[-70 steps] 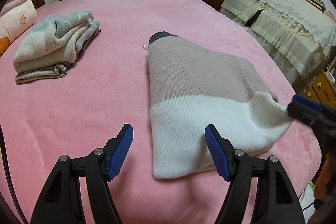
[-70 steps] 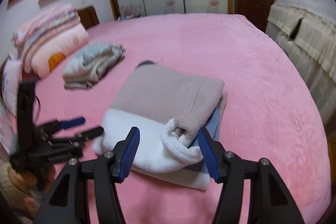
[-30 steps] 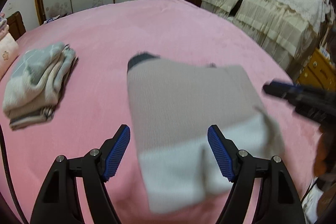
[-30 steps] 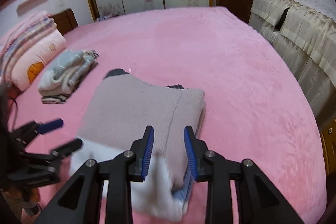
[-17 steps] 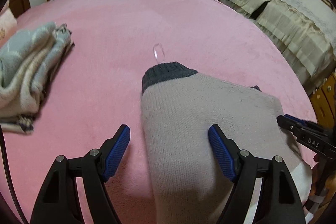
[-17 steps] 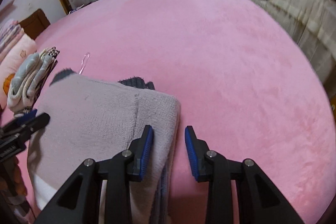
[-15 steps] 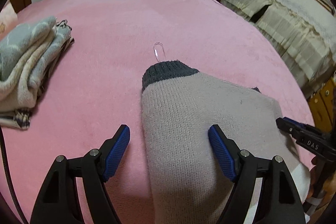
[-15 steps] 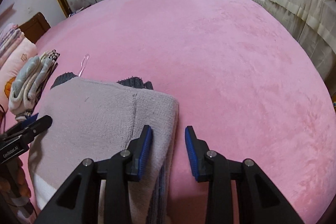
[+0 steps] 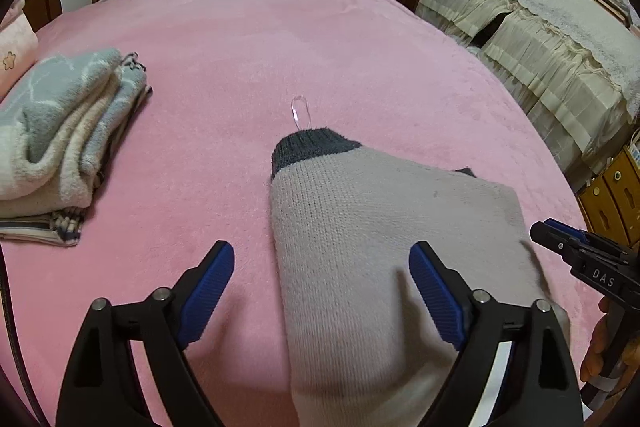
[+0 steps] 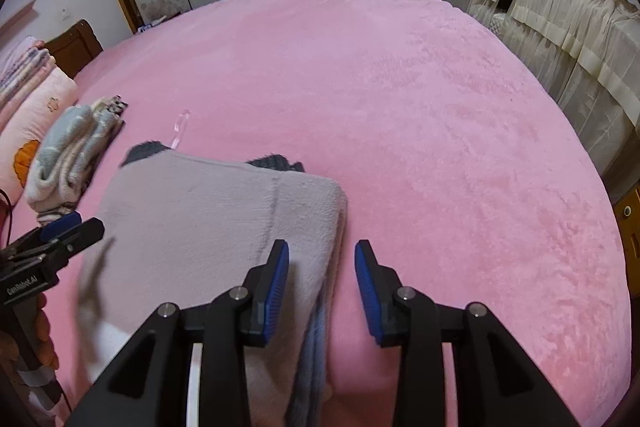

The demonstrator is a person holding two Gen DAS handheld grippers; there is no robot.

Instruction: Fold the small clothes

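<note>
We see folded sweater (image 9: pixel 384 247) at frame centre on pink bed (image 9: pixel 240 47). Left claw (image 9: pixel 320 291) has just widened, jaws apart, straddling sweater's left edge. Right claw (image 10: pixel 322 291) jaws apart, unclamped, over sweater's right edge. Folded stack (image 9: pixel 60 143) at left.

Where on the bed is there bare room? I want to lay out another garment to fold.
The widest bare patch is the pink blanket right of the folded sweater, toward the draped furniture. A narrower strip lies between the sweater and the folded stack. The pillow side is crowded.
</note>
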